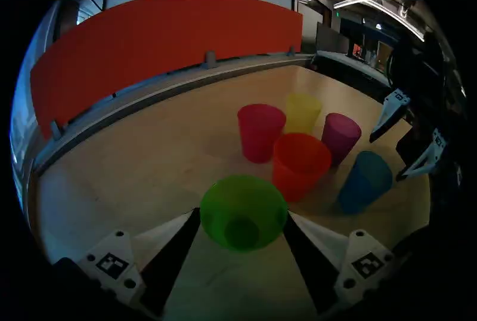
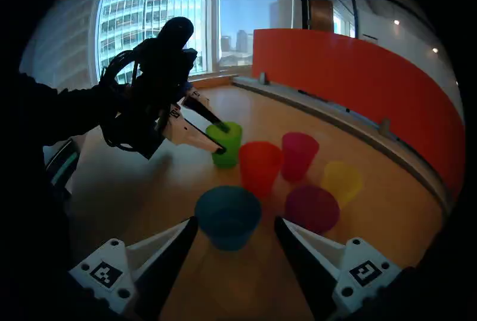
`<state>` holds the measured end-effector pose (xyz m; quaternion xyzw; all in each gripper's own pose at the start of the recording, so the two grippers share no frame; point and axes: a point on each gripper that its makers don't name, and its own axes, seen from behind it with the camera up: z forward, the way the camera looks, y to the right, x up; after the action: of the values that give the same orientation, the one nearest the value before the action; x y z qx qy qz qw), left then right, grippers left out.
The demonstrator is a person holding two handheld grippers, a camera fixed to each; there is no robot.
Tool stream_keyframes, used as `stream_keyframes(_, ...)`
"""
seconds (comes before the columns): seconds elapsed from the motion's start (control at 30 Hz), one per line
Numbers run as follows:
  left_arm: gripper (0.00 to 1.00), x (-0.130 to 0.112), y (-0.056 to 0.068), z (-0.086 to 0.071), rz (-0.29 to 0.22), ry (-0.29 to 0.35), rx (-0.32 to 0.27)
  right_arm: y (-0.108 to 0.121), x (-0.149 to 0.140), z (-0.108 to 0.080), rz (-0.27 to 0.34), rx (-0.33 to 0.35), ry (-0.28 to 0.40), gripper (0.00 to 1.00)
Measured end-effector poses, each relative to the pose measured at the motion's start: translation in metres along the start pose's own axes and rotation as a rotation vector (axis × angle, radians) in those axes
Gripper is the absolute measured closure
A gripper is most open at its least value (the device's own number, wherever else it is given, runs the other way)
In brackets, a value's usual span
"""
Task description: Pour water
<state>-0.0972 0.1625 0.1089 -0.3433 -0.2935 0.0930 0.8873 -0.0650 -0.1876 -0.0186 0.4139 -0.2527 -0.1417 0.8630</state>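
Left gripper point(image 1: 241, 213), square coded markers point(image 1: 112, 264) on its fingers, clamped on both sides of green cup point(image 1: 243, 201) upright on wooden table point(image 1: 149, 160); right gripper point(image 2: 235, 221) spread wide around blue cup point(image 2: 228, 213); beyond, orange cup point(image 1: 300, 163), red cup point(image 1: 260, 130), magenta cup point(image 1: 340, 136) and yellow cup point(image 1: 302, 111) clustered.

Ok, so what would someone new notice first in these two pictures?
A cluster of six bright cups stands on the wooden table, in front of a long orange-red partition. The left gripper clasps the green cup, while the open right gripper straddles the blue cup.
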Motion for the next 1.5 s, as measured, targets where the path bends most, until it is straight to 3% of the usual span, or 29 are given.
stream_keyframes(0.2,0.04,0.004,-0.002,0.002,0.0,0.01,0.002,0.002,0.0,0.0,0.005,0.001,0.0,0.01)
stream_keyframes(0.27,0.1,0.005,-0.002,0.002,-0.001,0.012,0.003,0.002,-0.002,0.001,0.005,0.003,-0.002,0.01)
stream_keyframes(0.73,0.11,0.007,0.0,-0.002,0.017,0.014,0.003,-0.006,-0.011,0.009,-0.007,0.015,-0.022,0.01)
stream_keyframes(1.5,0.11,0.017,-0.001,-0.022,0.034,0.043,0.018,-0.009,-0.013,0.043,-0.045,0.007,-0.046,0.03)
